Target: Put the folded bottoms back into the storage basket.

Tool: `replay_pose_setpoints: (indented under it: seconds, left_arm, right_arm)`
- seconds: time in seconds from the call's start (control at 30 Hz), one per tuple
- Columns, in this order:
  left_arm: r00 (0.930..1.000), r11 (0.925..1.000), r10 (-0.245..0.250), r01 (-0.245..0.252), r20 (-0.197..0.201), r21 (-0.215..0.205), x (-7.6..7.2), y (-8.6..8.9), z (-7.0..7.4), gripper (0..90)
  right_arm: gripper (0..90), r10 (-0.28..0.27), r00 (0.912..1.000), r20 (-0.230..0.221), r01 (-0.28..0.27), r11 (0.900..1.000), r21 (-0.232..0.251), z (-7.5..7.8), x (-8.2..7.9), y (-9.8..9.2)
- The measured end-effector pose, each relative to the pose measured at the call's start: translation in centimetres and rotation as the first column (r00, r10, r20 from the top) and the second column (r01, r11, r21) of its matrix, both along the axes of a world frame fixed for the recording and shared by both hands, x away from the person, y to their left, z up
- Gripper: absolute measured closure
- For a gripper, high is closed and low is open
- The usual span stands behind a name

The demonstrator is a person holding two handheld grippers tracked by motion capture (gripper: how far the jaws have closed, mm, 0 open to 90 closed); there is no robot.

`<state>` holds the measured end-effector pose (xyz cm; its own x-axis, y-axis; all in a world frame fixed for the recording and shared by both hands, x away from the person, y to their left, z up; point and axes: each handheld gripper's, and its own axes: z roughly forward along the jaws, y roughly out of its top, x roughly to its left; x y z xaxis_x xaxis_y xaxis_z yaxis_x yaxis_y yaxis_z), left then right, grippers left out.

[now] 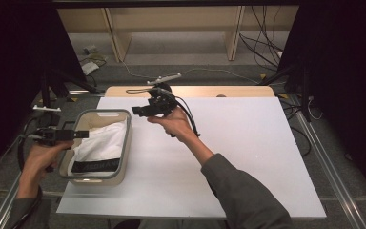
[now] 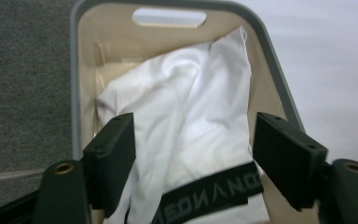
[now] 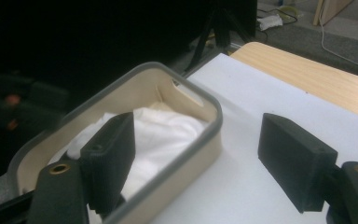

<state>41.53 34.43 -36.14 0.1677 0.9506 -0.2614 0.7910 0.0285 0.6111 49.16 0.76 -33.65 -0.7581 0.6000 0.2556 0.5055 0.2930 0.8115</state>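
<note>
A beige basket with a grey rim [image 1: 128, 125] [image 2: 74, 70] [image 3: 214, 112] stands at the left of the white table. Inside lies a white garment [image 1: 102, 140] [image 2: 200, 102] [image 3: 163, 130] with a black lettered waistband [image 1: 95, 165] [image 2: 209, 193]. My left gripper [image 1: 78, 134] [image 2: 193, 161] hovers open over the basket's left side, jaws wide above the cloth, holding nothing. My right gripper [image 1: 140, 110] [image 3: 196, 158] is held up above the table just right of the basket's far end, pointing left toward it, open and empty.
The white board [image 1: 238, 152] covers a wooden table [image 1: 200, 90] whose far edge shows. Metal rails [image 1: 324, 157] run along both sides. Cables and a wooden shelf frame [image 1: 171, 28] lie on the floor beyond. Black stands [image 1: 52, 81] sit at the far left.
</note>
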Motion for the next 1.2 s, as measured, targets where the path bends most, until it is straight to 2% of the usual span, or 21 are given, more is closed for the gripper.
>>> replay_pose_setpoints:
  seconds: [0.03,0.1,0.27,0.5,0.53,0.57,0.67,0.8,0.87,1.0,1.13,1.2]
  left_arm:
    - [1.0,1.0,0.002,-0.002,0.004,0.004,0.5,-0.2,0.0,33.1]
    - [0.9999,0.9999,0.016,-0.016,0.006,0.004,1.4,-0.6,-0.3,37.1]
    - [0.9989,0.9995,0.02,-0.019,-0.042,0.025,3.9,-1.5,-1.7,41.9]
    - [0.9928,0.9972,0.013,-0.004,-0.119,0.075,6.2,-2.4,-4.2,49.1]
    - [0.9911,0.9969,0.015,-0.005,-0.132,0.079,6.3,-2.5,-4.6,53.5]
    - [0.9894,0.9957,0.015,-0.001,-0.144,0.092,6.4,-2.6,-4.9,53.5]
    - [0.9841,0.993,0.027,-0.007,-0.176,0.118,6.6,-2.7,-5.8,60.6]
    - [0.9775,0.9855,0.028,0.008,-0.209,0.169,6.5,-3.1,-6.7,77.5]
    - [0.9732,0.9835,0.027,0.015,-0.228,0.18,6.4,-3.3,-7.3,87.4]
    - [0.9603,0.985,-0.011,0.058,-0.279,0.162,6.0,-4.1,-8.3,89.1]
    - [0.9573,0.984,-0.016,0.066,-0.289,0.166,5.6,-4.5,-8.6,89.2]
    - [0.9527,0.9868,-0.035,0.081,-0.302,0.141,5.4,-4.5,-8.8,89.2]
  right_arm:
    - [28.3,0.0,1.0,0.0,0.0,1.0,0.0,0.0,0.0,0.0]
    - [28.1,0.005,1.0,0.007,-0.005,1.0,0.002,-0.4,-0.8,-1.5]
    - [27.7,0.0,0.9996,0.027,0.001,1.0,-0.021,-1.6,-2.5,-5.2]
    - [27.7,-0.022,0.9997,0.011,0.022,1.0,0.001,-3.7,-5.4,-10.2]
    - [27.7,-0.038,0.9993,0.008,0.038,0.999,0.006,-4.2,-5.9,-11.4]
    - [27.7,-0.038,0.9993,0.008,0.038,0.999,0.006,-4.2,-5.9,-11.4]
    - [27.7,-0.064,0.998,-0.002,0.064,0.998,0.027,-4.9,-6.5,-13.0]
    - [29.0,-0.07,0.9973,-0.022,0.071,0.996,0.052,-6.0,-7.6,-14.5]
    - [29.1,-0.059,0.9974,-0.04,0.06,0.998,0.028,-6.7,-8.0,-14.9]
    - [29.2,-0.067,0.9967,-0.045,0.068,0.997,0.021,-7.2,-8.4,-15.6]
    - [29.5,-0.08,0.9956,-0.05,0.081,0.996,0.022,-7.3,-8.5,-15.9]
    - [29.5,-0.078,0.9959,-0.047,0.079,0.997,0.016,-7.4,-8.5,-15.8]
